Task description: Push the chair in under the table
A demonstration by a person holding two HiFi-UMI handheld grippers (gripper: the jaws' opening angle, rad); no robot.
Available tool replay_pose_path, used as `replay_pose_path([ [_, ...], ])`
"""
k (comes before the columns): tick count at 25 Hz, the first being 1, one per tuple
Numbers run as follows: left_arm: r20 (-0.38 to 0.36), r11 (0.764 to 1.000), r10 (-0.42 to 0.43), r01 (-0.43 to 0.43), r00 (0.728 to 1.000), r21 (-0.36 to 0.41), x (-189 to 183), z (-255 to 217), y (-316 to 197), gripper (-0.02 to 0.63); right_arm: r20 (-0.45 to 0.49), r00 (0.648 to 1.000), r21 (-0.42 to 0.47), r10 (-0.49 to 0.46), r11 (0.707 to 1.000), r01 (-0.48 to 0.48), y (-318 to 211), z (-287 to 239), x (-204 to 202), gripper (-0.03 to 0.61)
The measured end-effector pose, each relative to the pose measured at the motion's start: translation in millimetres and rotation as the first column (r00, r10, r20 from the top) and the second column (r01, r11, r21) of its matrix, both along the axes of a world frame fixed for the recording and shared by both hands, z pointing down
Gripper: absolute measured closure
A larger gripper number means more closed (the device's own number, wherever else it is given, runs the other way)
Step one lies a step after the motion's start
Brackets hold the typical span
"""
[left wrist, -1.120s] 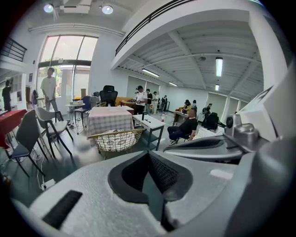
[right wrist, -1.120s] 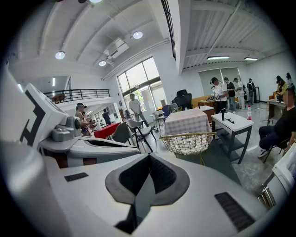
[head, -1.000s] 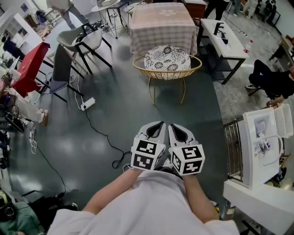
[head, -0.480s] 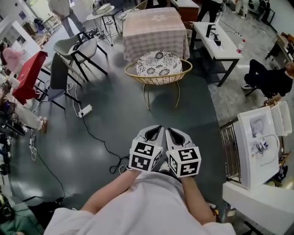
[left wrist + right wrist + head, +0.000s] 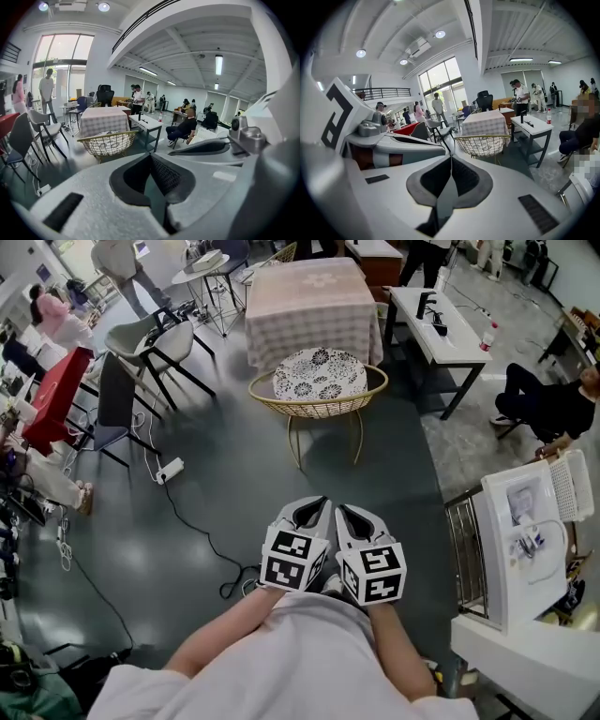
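A gold wire chair [image 5: 317, 390] with a black-and-white patterned cushion stands on the dark floor, just in front of a table with a checked cloth [image 5: 314, 296]. My left gripper [image 5: 322, 503] and right gripper [image 5: 341, 510] are held side by side at my waist. Both are shut and empty, and they point toward the chair from well short of it. In the left gripper view the chair [image 5: 108, 142] and table [image 5: 104, 119] lie ahead past the shut left gripper [image 5: 151, 155]. In the right gripper view the chair [image 5: 483, 143] shows beyond the shut right gripper [image 5: 451, 158].
A white bench table [image 5: 441, 320] stands right of the chair, with a seated person [image 5: 553, 399] further right. Grey chairs [image 5: 159, 334] and a red stand [image 5: 56, 385] are on the left. A power strip with its cable [image 5: 169, 468] crosses the floor. A white cart [image 5: 530, 531] stands close at my right.
The chair and table have slid left in the head view and the grippers sit slightly lower. Both grippers stayed shut and side by side.
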State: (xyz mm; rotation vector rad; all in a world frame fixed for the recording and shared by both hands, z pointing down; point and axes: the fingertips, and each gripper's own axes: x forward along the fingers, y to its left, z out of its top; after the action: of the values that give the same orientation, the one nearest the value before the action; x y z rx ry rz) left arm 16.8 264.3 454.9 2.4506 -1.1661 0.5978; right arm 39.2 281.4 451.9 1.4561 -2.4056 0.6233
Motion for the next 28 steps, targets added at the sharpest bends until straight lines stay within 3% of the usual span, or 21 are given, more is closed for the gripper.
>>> replay_pose_path([
  [28, -0.041, 0.998, 0.043, -0.044, 0.998, -0.044, -39, 16, -181, 0.609, -0.099, 0.995, -0.054, 0.006, 0.998, -0.011, -177, 15, -37, 0.574],
])
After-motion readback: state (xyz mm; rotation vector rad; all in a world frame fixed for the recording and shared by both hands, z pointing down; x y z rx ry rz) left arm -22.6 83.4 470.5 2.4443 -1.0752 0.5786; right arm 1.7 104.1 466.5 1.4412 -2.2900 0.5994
